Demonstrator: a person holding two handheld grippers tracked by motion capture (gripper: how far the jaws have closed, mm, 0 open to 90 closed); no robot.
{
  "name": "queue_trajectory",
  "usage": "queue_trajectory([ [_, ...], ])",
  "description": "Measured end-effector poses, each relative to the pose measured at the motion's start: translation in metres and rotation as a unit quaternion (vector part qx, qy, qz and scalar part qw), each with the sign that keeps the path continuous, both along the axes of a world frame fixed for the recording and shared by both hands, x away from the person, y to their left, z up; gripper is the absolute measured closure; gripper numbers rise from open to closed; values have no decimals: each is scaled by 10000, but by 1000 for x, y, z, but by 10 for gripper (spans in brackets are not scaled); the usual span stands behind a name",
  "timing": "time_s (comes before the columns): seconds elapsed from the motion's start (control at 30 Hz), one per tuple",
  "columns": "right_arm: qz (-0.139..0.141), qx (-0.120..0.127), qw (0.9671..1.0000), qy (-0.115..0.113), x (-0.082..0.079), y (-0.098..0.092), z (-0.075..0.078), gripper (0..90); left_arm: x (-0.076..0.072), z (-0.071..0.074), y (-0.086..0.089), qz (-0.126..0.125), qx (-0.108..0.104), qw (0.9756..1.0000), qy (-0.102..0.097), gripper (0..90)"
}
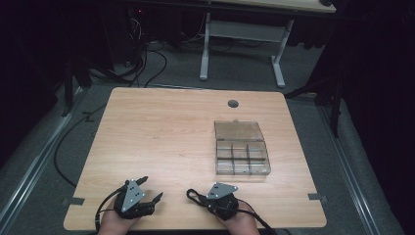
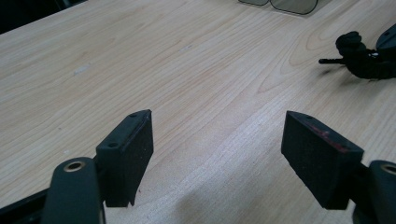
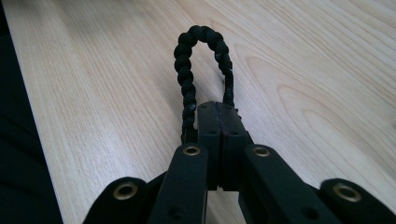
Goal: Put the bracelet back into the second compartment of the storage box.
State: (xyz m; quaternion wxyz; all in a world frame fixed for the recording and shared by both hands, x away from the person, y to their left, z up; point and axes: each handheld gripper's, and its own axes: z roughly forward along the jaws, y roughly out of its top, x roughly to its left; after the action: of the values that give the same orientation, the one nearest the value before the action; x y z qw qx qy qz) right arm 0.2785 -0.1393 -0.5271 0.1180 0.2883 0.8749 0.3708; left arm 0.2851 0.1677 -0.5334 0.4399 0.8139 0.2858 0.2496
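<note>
My light wooden table with rounded corners (image 1: 161,127) stands on grey carpeted floor (image 1: 44,161) — beyond it a white-legged metal desk frame (image 1: 242,46), tangled black cables (image 1: 142,61), and dark surroundings — dim light overall.

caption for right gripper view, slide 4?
Right gripper, jaws shut, with a black braided cord loop arching beyond its tips over the wooden table.

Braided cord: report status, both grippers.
Right gripper shut on black braided cord, loop sticking out ahead. Left gripper open, nothing between jaws. Clear compartment box lid open, table path unobstructed.
</note>
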Motion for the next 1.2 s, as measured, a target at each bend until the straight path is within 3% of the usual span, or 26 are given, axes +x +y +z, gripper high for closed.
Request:
queue_trajectory([
  [0.27, -230, 4, 9997, 45, 0, -19, 1, 900, 0, 0, 0, 6, 0, 10000, 11, 257],
  [0.47, -393, -124, 9991, 61, -1, -37, 3, 900, 0, 0, 0, 3, 12, 10000, 9, 256],
  [0.67, -691, -129, 9975, 50, -2, -64, 3, 900, 0, 0, 0, 7, 23, 10000, 12, 256],
  [0.77, -959, -148, 9953, 34, -4, -81, 5, 900, 0, 0, 0, 14, 22, 10000, 10, 256],
  [0.9, -1118, -181, 9936, 4, -5, -94, 6, 900, 0, 0, 0, 14, 26, 10000, 6, 256],
  [0.97, -1319, -151, 9911, 23, -8, -110, 5, 900, 0, 0, 0, 15, 31, 10000, 15, 256],
  [1.2, -1570, -58, 9876, 33, -12, -124, 3, 900, 0, 0, -1, 27, 32, 10000, 11, 256],
])
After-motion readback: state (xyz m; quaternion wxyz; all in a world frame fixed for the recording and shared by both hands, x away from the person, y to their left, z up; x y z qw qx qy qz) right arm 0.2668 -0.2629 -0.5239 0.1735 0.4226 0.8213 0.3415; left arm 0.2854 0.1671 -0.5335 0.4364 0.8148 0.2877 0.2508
